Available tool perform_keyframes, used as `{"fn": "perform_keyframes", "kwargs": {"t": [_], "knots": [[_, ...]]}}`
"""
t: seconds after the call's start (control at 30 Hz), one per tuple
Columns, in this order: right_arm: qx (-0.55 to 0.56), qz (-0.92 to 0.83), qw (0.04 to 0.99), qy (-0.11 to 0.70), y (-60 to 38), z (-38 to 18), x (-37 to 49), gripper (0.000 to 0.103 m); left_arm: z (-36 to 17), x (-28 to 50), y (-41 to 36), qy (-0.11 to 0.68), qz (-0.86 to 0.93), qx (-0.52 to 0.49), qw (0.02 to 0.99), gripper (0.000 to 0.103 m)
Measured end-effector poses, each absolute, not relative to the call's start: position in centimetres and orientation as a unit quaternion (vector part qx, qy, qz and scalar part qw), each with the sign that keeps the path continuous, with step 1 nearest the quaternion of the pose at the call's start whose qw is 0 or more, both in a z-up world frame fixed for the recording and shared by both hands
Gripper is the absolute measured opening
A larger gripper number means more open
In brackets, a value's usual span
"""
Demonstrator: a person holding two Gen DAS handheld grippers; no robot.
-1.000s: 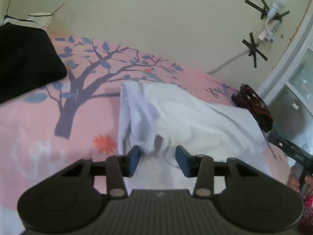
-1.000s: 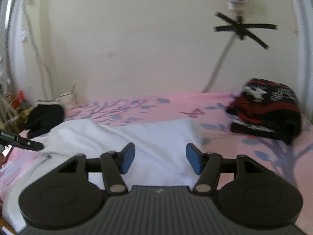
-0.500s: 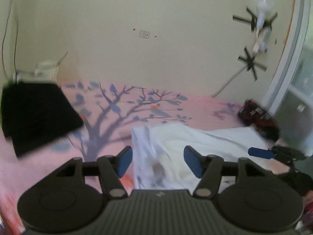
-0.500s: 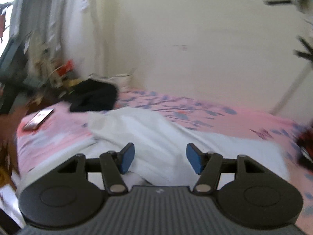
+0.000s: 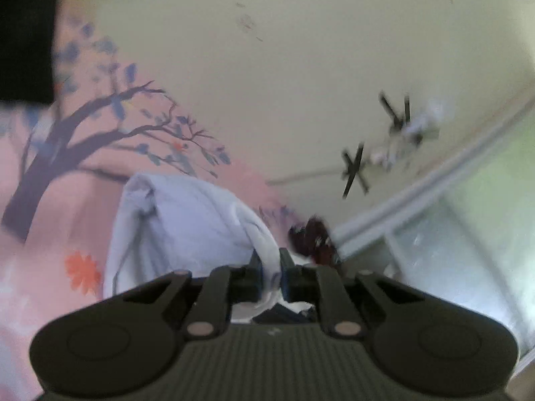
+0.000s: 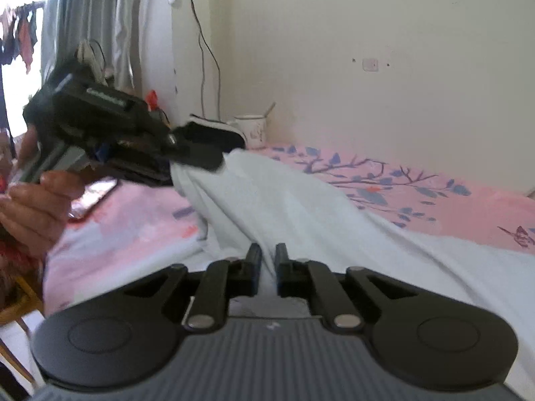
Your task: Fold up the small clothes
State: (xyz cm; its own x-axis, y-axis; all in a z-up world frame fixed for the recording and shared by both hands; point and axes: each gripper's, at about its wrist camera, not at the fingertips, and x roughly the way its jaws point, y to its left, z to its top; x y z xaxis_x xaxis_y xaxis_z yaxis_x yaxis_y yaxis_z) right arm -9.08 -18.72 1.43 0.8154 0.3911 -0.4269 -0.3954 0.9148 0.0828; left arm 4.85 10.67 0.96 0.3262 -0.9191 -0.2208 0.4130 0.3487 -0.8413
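Pinching the limp, light white garment [image 6: 301, 207] at its edges, left gripper [image 5: 269, 272] and right gripper [image 6: 266, 267] each clamp soft, drooping cloth.

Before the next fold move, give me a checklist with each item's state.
1. Left gripper shut on the white garment: ok.
2. Right gripper shut on the same cloth: ok.
3. Cloth lifted between the two grips: ok.
4. Phone apart from the cloth: ok.
5. Black clothing behind, apart from the white cloth: cannot tell.
6. Grips at matching corners: cannot tell.
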Motion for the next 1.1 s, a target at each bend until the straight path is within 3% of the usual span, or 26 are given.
{"fn": "perform_keyframes", "kwargs": {"t": [0.1, 0.17, 0.27, 0.37, 0.47, 0.63, 0.7, 0.73, 0.83, 0.93, 1.1], "knots": [[-0.013, 0.225, 0.944, 0.241, -17.4, 0.4, -8.7, 0.007, -3.2, 4.8, 11.5, 0.41, -0.404, -0.367, 0.731, 0.009], [-0.018, 0.239, 0.937, 0.253, -16.6, -0.4, -8.5, 0.029, -5.1, 4.3, 12.2, 0.433, -0.377, -0.362, 0.734, 0.008], [-0.017, 0.257, 0.931, 0.258, -16.2, -0.6, -8.5, 0.04, -4.7, 3.6, 13.1, 0.429, -0.372, -0.362, 0.739, 0.009], [-0.003, 0.263, 0.93, 0.257, -16.9, 0.1, -9.0, 0.04, -1.9, 3.1, 12.8, 0.414, -0.357, -0.305, 0.78, 0.015], [0.02, 0.244, 0.941, 0.235, -19.7, 1.4, -10.1, 0.041, 1.6, 2.7, 12.9, 0.367, -0.363, -0.27, 0.813, 0.038], [0.056, 0.131, 0.971, 0.193, -27.5, 3.4, -13.1, 0.044, 5.1, 4.7, 9.4, 0.35, -0.369, -0.207, 0.836, 0.059], [0.063, 0.076, 0.977, 0.187, -30.3, 3.7, -14.3, 0.044, 4.7, 6.0, 7.7, 0.36, -0.363, -0.174, 0.842, 0.06], [0.067, 0.055, 0.978, 0.188, -31.3, 3.7, -14.6, 0.044, 4.1, 6.7, 7.0, 0.372, -0.363, -0.167, 0.838, 0.057], [0.083, -0.022, 0.972, 0.218, -34.4, 2.6, -15.2, 0.042, 1.8, 8.6, 4.5, 0.401, -0.355, -0.137, 0.833, 0.005], [0.125, -0.048, 0.948, 0.288, -36.4, -0.4, -15.2, 0.0, 0.3, 9.3, 3.6, 0.378, -0.325, -0.104, 0.86, 0.005], [0.14, -0.048, 0.948, 0.282, -36.1, -0.7, -16.9, 0.001, -0.2, 9.9, 4.8, 0.392, -0.325, -0.13, 0.851, 0.008]]}}
